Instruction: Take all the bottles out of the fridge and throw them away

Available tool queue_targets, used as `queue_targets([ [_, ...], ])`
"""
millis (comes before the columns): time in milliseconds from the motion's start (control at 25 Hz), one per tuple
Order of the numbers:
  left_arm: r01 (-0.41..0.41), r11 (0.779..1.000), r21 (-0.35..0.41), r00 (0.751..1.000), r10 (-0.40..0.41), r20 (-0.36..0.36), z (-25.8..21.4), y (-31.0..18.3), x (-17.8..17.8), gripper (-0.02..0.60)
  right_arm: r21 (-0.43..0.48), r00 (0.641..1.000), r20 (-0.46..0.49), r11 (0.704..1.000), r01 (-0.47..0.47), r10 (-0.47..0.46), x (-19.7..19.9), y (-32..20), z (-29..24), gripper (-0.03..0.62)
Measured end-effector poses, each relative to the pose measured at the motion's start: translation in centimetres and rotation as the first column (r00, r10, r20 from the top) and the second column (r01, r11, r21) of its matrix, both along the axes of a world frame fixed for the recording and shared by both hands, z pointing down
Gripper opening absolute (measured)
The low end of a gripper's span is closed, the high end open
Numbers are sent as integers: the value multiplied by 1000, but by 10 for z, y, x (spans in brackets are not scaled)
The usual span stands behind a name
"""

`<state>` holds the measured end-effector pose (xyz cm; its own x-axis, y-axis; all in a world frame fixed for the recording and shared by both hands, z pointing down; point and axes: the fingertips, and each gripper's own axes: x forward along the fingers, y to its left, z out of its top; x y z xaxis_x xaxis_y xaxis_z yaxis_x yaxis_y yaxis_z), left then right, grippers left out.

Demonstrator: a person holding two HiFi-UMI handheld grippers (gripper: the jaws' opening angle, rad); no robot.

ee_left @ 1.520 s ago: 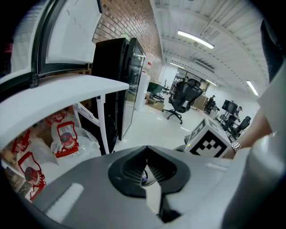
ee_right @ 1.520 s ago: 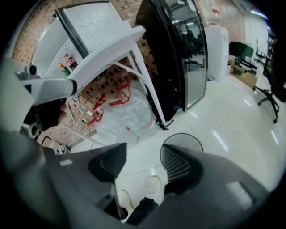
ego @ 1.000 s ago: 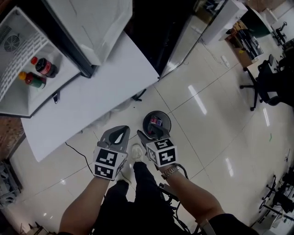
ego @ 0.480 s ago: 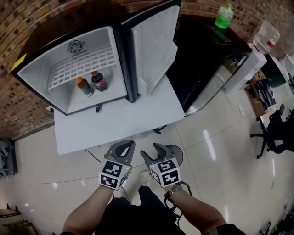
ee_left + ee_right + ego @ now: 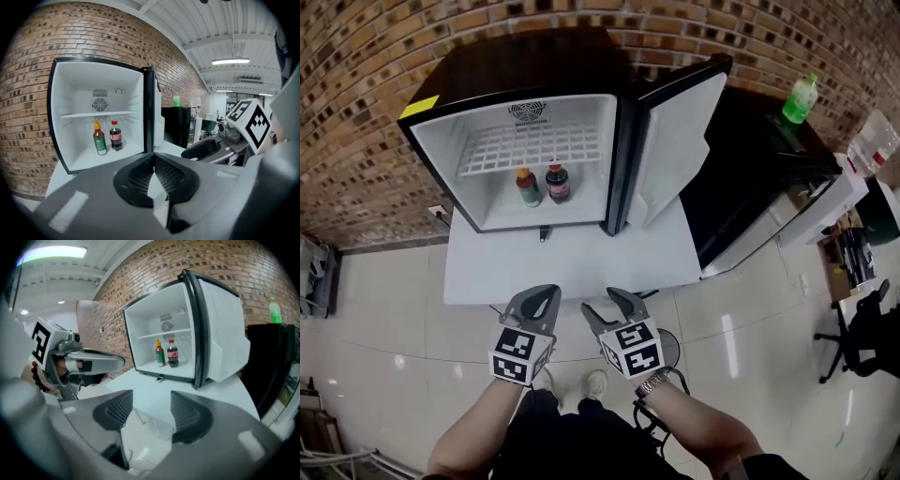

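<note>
Open fridge (image 5: 516, 70) on white counter (image 5: 572, 267), brick wall (image 5: 356, 75) behind, glossy tiled floor (image 5: 384, 319), left claw (image 5: 546, 292) together, right claw (image 5: 602, 302) apart.

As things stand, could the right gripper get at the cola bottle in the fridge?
Probably yes, once closer: the door stands open, the right gripper is open and empty, and nothing blocks the cola bottle.

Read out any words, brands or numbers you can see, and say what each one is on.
None can be read.
Cola bottle label: too small.
Sauce bottle green label: too small.
Yellow sticker on the fridge corner: no legible print.
Marker cubes: square patterns only, no lettering.
</note>
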<state>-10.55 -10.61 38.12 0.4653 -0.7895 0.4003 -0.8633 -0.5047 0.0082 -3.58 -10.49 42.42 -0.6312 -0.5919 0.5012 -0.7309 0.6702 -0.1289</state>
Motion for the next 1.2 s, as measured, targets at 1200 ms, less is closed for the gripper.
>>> queue_targets([
  [1200, 16, 998, 59, 1000, -15, -9, -30, -104, -168, 3, 72, 992, -105, 995, -66, 73, -183, -180, -15, 259],
])
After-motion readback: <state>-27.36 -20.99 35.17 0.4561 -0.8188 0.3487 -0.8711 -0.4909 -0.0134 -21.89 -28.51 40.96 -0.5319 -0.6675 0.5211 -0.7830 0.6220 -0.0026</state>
